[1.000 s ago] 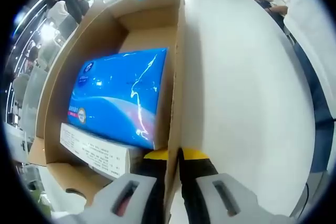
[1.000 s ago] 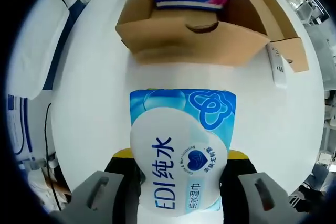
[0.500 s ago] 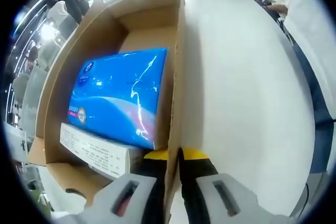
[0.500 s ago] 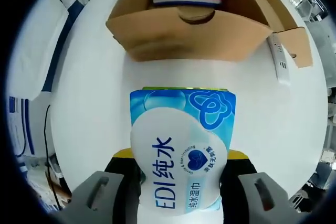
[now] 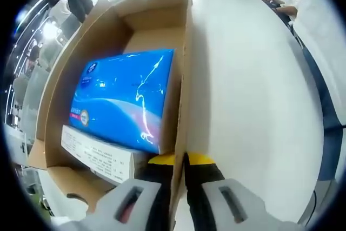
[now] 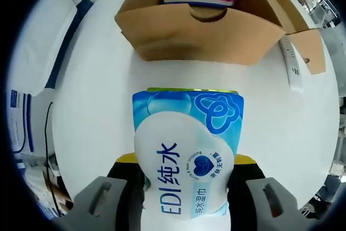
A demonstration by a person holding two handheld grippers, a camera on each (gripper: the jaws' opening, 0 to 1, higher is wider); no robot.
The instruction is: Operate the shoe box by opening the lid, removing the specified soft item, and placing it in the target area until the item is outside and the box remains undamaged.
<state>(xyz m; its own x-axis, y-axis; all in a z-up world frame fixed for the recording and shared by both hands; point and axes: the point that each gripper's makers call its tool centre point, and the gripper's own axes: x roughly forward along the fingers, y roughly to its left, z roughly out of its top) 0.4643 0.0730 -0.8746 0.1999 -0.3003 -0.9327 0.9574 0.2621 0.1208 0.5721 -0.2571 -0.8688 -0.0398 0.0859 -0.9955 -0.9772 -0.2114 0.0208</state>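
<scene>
Step in hand: we are carrying the wet-wipes pack [image 6: 186,160] away from the open shoe box [image 6: 200,33]; the pack is outside the box, above the white table [image 6: 97,101], so we judge the removal done and the placing not yet done.
Right gripper [image 6: 186,187]: we are clamping the wet-wipes pack between both jaws.
Left gripper [image 5: 178,179]: we are pinching the shoe box's side wall, jaws closed on the cardboard, steadying it.
Next move: we judge that lowering the pack onto bare table near the box, then letting go, is called for.
Box contents: a blue tissue pack [image 5: 124,98] is lying inside, with a white printed carton [image 5: 97,155] just beside it.
</scene>
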